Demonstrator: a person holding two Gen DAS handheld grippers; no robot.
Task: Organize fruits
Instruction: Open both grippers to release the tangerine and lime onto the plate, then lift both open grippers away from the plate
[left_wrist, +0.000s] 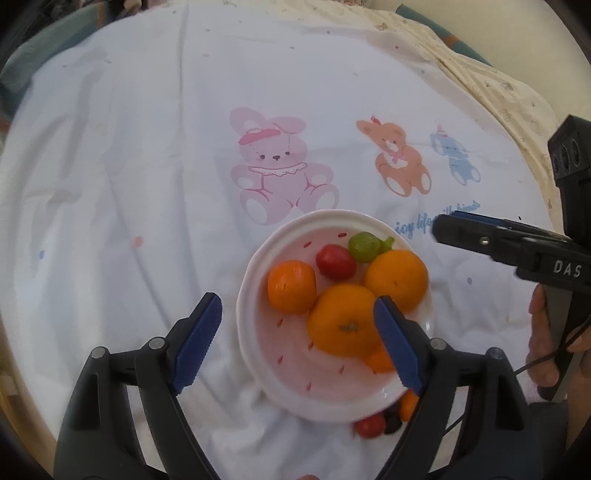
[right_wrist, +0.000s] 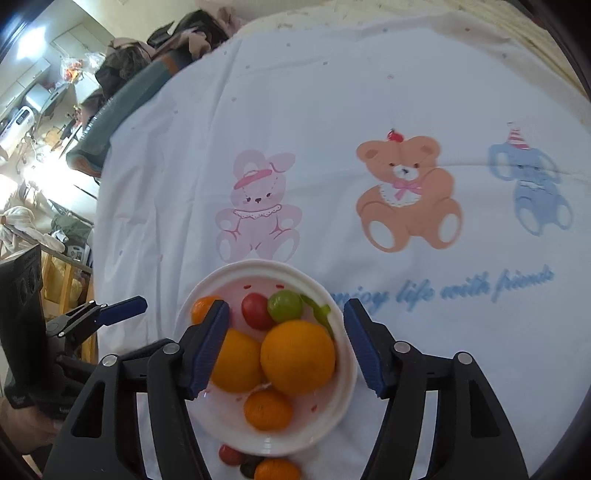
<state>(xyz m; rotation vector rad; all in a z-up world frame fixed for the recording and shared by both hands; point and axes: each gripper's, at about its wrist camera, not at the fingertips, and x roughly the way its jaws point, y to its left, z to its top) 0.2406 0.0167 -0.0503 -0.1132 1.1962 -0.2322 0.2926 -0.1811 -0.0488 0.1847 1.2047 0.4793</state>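
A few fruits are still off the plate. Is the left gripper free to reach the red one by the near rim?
Probably yes. The left gripper is open and empty, and the red fruit lies on the cloth beside the plate, uncovered.

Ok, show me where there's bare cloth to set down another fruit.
Free: the white cloth left of the bowl, and the stretch between the bowl and the pink rabbit print. Crowded: the bowl is packed with oranges, and small loose fruits lie against its near rim, between the grippers.
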